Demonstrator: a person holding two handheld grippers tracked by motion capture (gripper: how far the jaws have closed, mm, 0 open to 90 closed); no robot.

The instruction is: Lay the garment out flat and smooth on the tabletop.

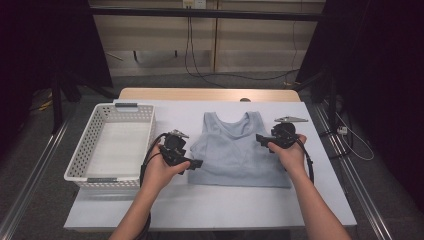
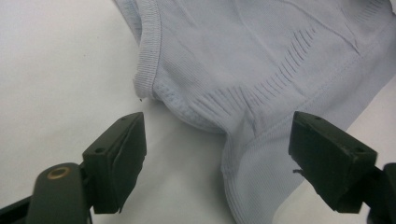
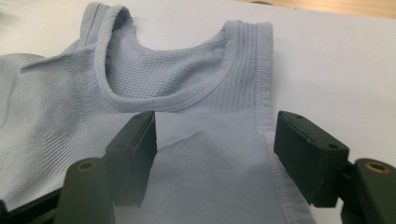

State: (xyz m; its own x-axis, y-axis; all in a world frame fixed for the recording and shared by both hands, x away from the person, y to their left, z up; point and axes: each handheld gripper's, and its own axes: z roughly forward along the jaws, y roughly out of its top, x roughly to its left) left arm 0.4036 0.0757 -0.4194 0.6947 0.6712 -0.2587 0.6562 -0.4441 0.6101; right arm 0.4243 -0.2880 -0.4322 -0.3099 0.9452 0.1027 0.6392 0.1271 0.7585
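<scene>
White basket [image 1: 116, 145]: stands at the left end of the white table [image 1: 210, 205].

Left gripper [image 1: 192, 164]: held in the left hand [image 1: 161, 170], just right of the basket, at the lower left edge of the top. Its 2 jaws stand wide apart. The fabric edge lies between them on the table; the pads do not press on it.

Pale blue top [image 1: 235, 150]: lies flat at the table's middle, neckline toward the far side.

Right gripper [image 1: 260, 138]: held in the right hand [image 1: 289, 152] at the top's right side, below the shoulder strap. Jaws stand apart over the fabric, holding nothing.
</scene>
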